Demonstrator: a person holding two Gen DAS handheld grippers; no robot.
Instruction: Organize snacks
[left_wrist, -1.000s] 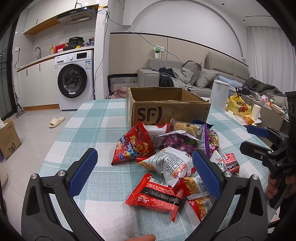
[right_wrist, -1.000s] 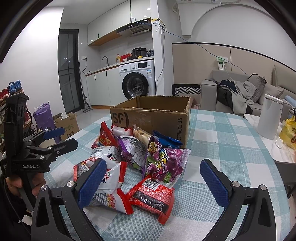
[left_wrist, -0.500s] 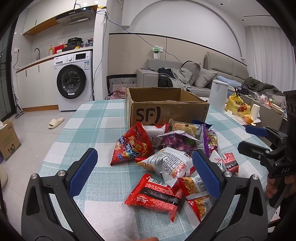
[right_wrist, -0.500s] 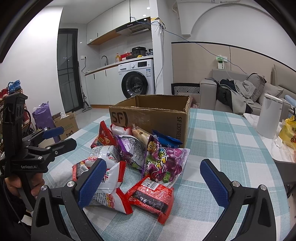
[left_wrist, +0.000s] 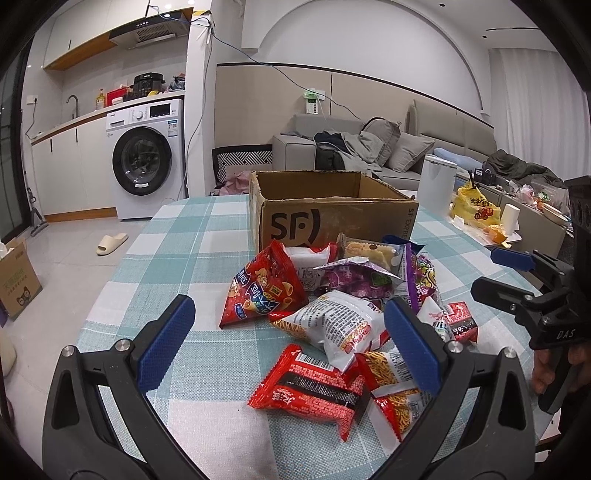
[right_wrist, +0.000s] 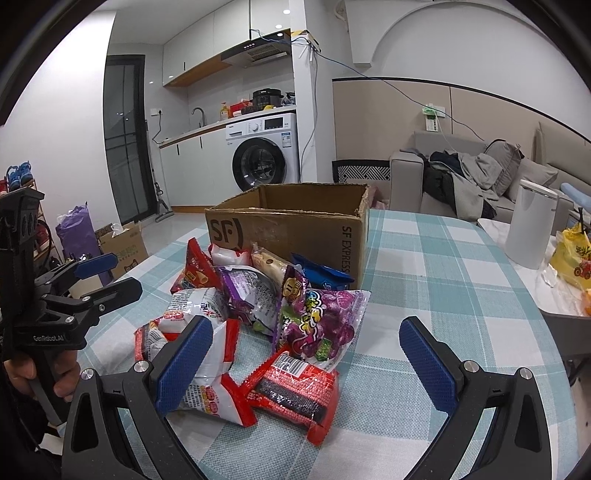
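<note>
Checked cloth covers the bench (left_wrist: 177, 236), and behind it a kitchen corner with a washing machine (left_wrist: 146, 162) and a grey sofa (right_wrist: 476, 177) fill the room. By the look of it the task has barely begun: the cardboard box (left_wrist: 332, 210) stands open at the far side of the bench and what shows of its inside is bare, though its floor is hidden, while the whole heap of snacks (left_wrist: 343, 302) lies loose on the cloth just in front of it, some packs touching its front wall. Everything appears left to sort. Both claws hang empty above the near edge with their fingers spread wide. The left claw (left_wrist: 288, 343) faces the heap from the left side; between its blue pads, low in its view, lies a red noodle pack (left_wrist: 310, 387), with a white pack (left_wrist: 332, 325) just beyond and a red chip bag (left_wrist: 262, 288) further on toward the box. The right claw (right_wrist: 303, 354) faces the heap from the other side, the same red pack (right_wrist: 295, 391) lying nearest between its pads and a purple bag (right_wrist: 321, 317) resting just behind it. Neither claw touches any pack, and each shows at the edge of the other's view, held by a hand (right_wrist: 40, 373).
</note>
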